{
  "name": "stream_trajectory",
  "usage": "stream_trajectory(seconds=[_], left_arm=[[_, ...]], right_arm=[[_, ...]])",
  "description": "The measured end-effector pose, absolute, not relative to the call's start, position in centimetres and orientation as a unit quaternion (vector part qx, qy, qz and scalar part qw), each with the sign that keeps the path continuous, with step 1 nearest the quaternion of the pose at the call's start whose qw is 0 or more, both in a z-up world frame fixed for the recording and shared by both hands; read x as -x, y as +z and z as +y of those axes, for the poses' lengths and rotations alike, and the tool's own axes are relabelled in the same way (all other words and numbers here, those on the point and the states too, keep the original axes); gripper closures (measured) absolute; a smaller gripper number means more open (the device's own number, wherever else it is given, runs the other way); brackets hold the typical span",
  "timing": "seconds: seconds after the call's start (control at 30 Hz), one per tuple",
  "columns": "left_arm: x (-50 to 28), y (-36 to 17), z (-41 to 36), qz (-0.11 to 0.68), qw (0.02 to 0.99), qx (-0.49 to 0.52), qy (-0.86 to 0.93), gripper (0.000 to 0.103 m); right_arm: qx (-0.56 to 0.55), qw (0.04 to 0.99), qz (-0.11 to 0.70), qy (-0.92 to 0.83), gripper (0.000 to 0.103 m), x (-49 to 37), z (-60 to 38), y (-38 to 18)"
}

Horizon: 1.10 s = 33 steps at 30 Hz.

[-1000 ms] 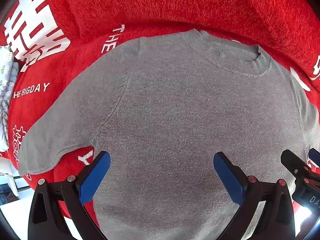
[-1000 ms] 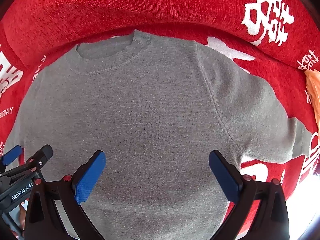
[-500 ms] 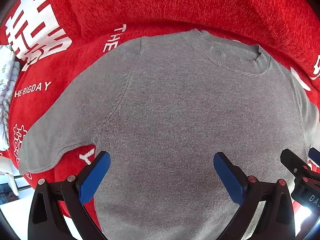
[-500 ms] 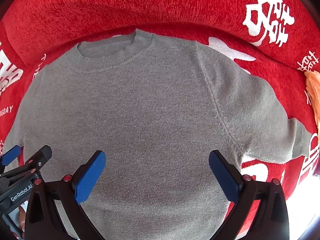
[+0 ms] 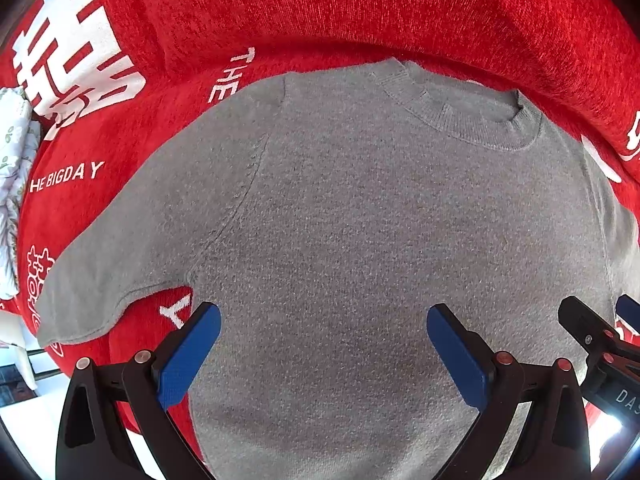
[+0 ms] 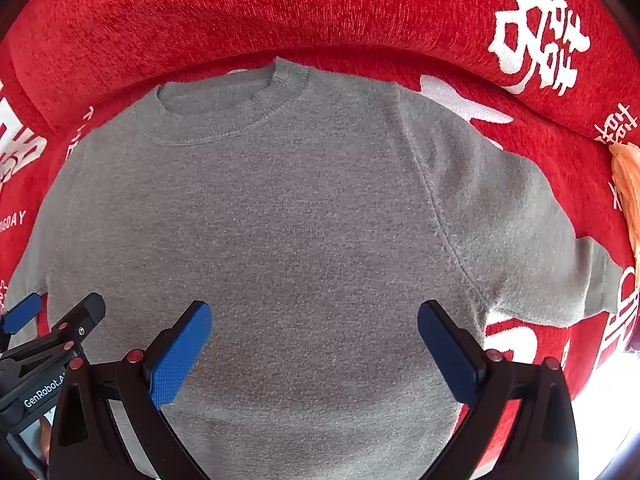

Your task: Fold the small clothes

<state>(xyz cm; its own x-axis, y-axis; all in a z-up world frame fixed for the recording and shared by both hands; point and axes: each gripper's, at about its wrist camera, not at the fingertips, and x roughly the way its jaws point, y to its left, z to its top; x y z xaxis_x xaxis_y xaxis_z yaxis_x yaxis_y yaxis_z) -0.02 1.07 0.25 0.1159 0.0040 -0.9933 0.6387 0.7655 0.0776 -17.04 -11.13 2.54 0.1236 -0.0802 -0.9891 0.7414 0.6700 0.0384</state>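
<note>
A small grey knit sweater (image 5: 360,220) lies flat, front up, on a red blanket (image 5: 320,12), collar at the far side, both short sleeves spread out. My left gripper (image 5: 323,332) is open and empty, hovering over the lower left of the sweater body. My right gripper (image 6: 314,330) is open and empty over the lower right of the body (image 6: 280,220). Each gripper shows at the edge of the other's view. The sweater's bottom hem is hidden below the grippers.
The red blanket has white lettering (image 5: 66,176) and rises into a fold at the back (image 6: 320,8). A white patterned cloth (image 5: 12,184) lies at the far left. An orange cloth (image 6: 626,196) lies at the far right.
Both grippers have drifted very slightly; the sweater sits a touch lower in both views. Jaws stay open, sweater unmoved.
</note>
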Motion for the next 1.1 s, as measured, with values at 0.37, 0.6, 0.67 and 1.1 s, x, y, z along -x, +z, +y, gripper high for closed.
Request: stream_trajectory(seconds=[0.37, 0.6, 0.67, 1.1], left_arm=[[0.0, 0.3, 1.1, 0.626, 0.701, -0.256, -0.227, 0.000], [0.0, 0.4, 1.1, 0.624, 0.703, -0.256, -0.226, 0.000], [0.0, 0.3, 1.2, 0.624, 0.703, -0.256, -0.226, 0.000], [-0.2, 0.3, 1.9, 0.637, 0.690, -0.261, -0.224, 0.000]], right_arm=[[-0.276, 0.695, 0.594, -0.297, 0.000, 16.7, -10.9, 2.6], [-0.274, 0.694, 0.595, -0.299, 0.000, 16.3, -10.6, 2.6], [-0.272, 0.694, 0.594, -0.303, 0.000, 16.1, -10.4, 2.6], [-0.283, 0.695, 0.593, -0.292, 0.000, 16.2, -10.1, 2.8]])
